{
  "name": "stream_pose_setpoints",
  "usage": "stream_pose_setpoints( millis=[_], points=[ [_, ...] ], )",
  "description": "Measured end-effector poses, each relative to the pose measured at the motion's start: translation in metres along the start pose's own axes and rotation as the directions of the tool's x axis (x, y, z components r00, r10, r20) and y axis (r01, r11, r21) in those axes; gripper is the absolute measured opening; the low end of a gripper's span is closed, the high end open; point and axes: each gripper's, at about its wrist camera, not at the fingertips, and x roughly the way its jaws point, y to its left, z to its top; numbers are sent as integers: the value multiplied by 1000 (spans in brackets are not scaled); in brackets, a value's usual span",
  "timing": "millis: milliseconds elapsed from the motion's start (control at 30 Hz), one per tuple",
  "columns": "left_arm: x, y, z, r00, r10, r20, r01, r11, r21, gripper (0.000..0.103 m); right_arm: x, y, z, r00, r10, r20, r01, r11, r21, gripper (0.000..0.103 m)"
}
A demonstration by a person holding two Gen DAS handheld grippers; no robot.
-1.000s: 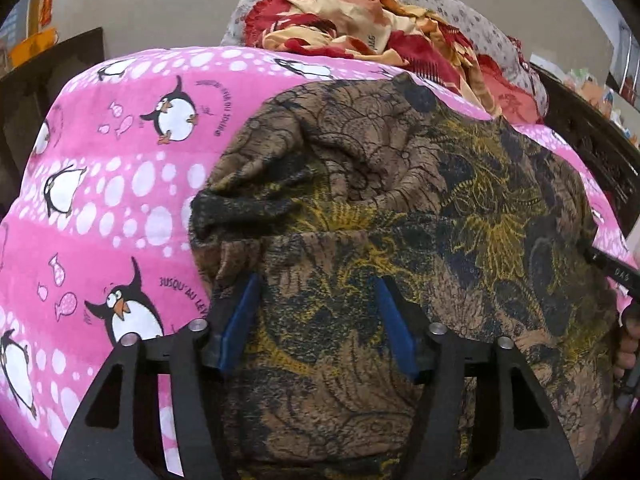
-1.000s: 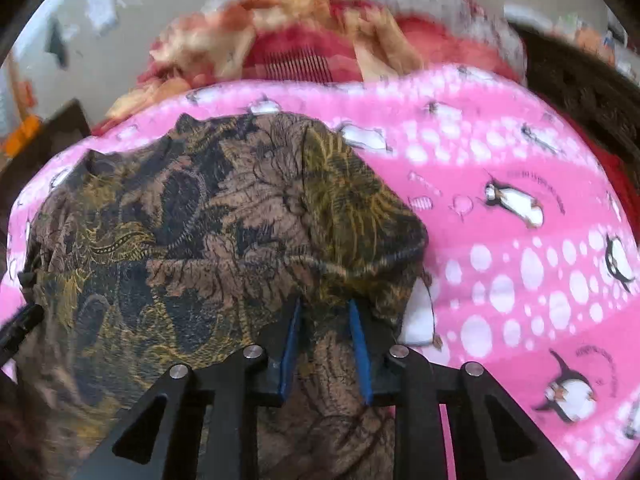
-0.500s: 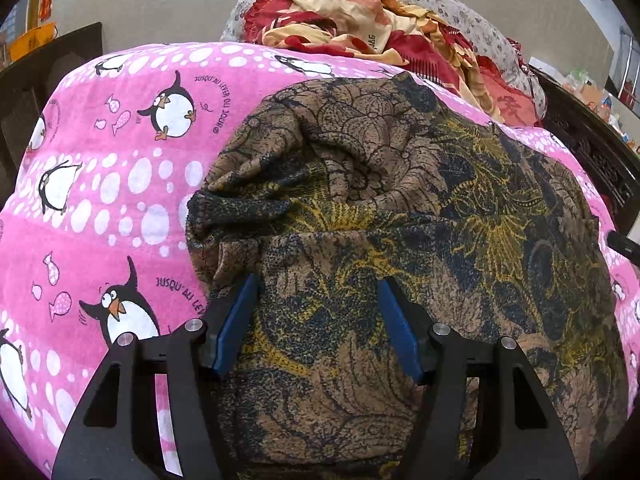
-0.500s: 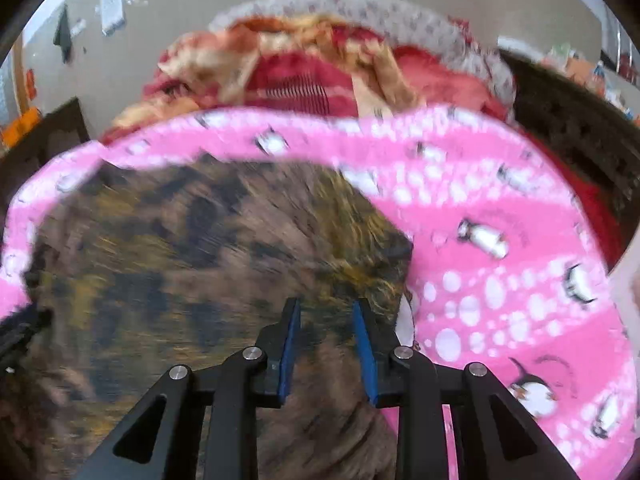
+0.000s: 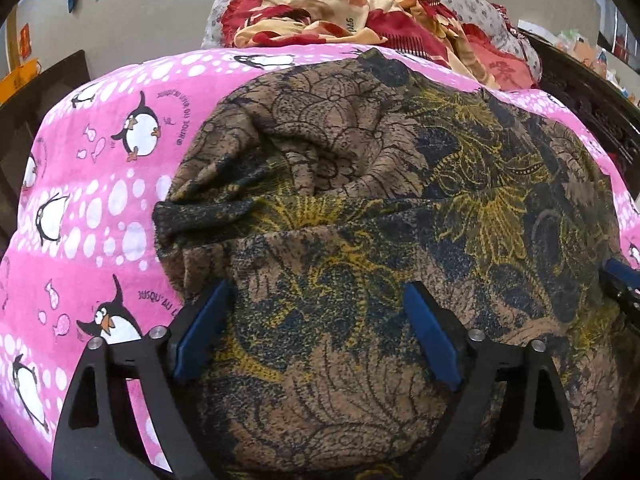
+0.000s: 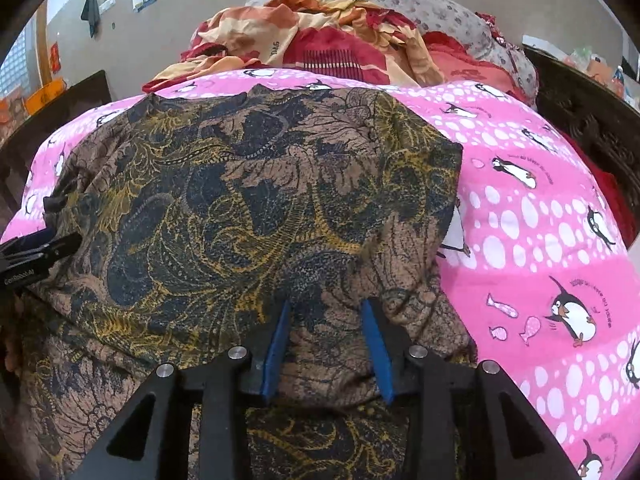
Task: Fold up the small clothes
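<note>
A brown garment with black and yellow floral print lies spread on the pink penguin blanket; it also shows in the right wrist view. Its left side is bunched in folds. My left gripper is open, its blue pads wide apart over the garment's near left part. My right gripper is open with a narrower gap, hovering over the garment's near right edge, with cloth between the pads. The right gripper's tip shows at the left view's right edge; the left gripper's tip shows at the right view's left edge.
A pile of red and cream cloth lies on a grey spotted pillow behind the blanket. Dark carved wooden bed frame runs along the right. A dark wooden piece stands at the left. The penguin blanket extends right.
The right gripper has opened a little wider and drawn back slightly; the garment's right side now lies flatter. The left gripper has stayed open over the garment, nearly still.
</note>
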Motion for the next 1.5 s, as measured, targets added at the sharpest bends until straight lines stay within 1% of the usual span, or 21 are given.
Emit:
stream_pose_setpoints(
  millis=[200,333,433,500,567,600,633,667,733,767,800,900,967,1033,1067,1100,1167,1200,1233,1333,1500],
  points=[
    [1,-6,1,999,37,-7,-37,999,33,92,-1,-1,1,1000,18,7,-18,1000,11,39],
    [-22,2,1,999,39,-30,-38,999,27,92,-3,-8,4,998,58,-11,-57,998,38,39],
    [-62,17,-13,996,16,82,-14,1000,-25,92,-17,-7,13,998,35,-55,-33,999,25,39],
    [-72,18,-20,993,-6,116,11,999,-36,92,-40,-7,19,999,33,12,-34,998,52,40],
    [-64,14,-28,996,-15,89,20,998,-60,92,-56,-2,23,996,60,67,-64,996,65,41],
    [-56,13,-31,998,-15,59,19,998,-65,91,-57,2,25,994,79,73,-84,994,63,42],
    [-43,12,-35,1000,-5,4,6,997,-75,91,-53,7,25,994,97,58,-100,994,54,42],
    [-30,12,-39,998,33,-45,-36,997,-74,91,-45,11,23,995,94,28,-95,995,38,42],
    [-30,10,-37,998,38,-45,-41,997,-64,91,-13,13,14,994,14,-108,-14,1000,-2,42],
    [-29,10,-34,997,38,-68,-42,998,-54,92,-2,10,9,988,6,-155,-6,1000,5,43],
    [-29,10,-32,996,37,-77,-41,998,-49,91,-4,7,6,992,28,-119,-26,999,22,44],
    [-38,14,-27,996,45,-78,-50,996,-69,91,-15,5,10,992,28,-124,-23,999,36,44],
    [-43,11,-26,997,48,-64,-53,995,-82,91,-32,15,14,998,27,-64,-27,1000,14,44],
    [-35,6,-30,995,74,-73,-78,995,-55,92,-42,33,14,997,68,-33,-68,997,-24,44],
    [-31,5,-33,994,82,-74,-86,995,-51,93,-43,41,12,996,78,-33,-80,996,-42,46],
    [-32,5,-40,995,80,-57,-83,995,-62,93,-40,49,8,996,82,-46,-85,994,-63,52],
    [-31,10,-42,996,63,-56,-69,993,-99,96,-21,60,-9,993,49,-110,-62,992,-113,63],
    [-31,11,-42,997,59,-55,-65,993,-103,96,-17,61,-16,995,38,-96,-49,992,-118,68],
    [-32,12,-43,997,55,-52,-60,993,-105,96,-19,57,-21,998,46,-34,-49,994,-96,71],
    [-33,12,-44,997,57,-43,-61,992,-108,96,-18,41,-24,994,111,-25,-112,993,-31,74],
    [-30,15,-44,998,54,-39,-59,991,-123,98,-19,33,-26,992,126,-14,-126,992,-31,77]
  ],
)
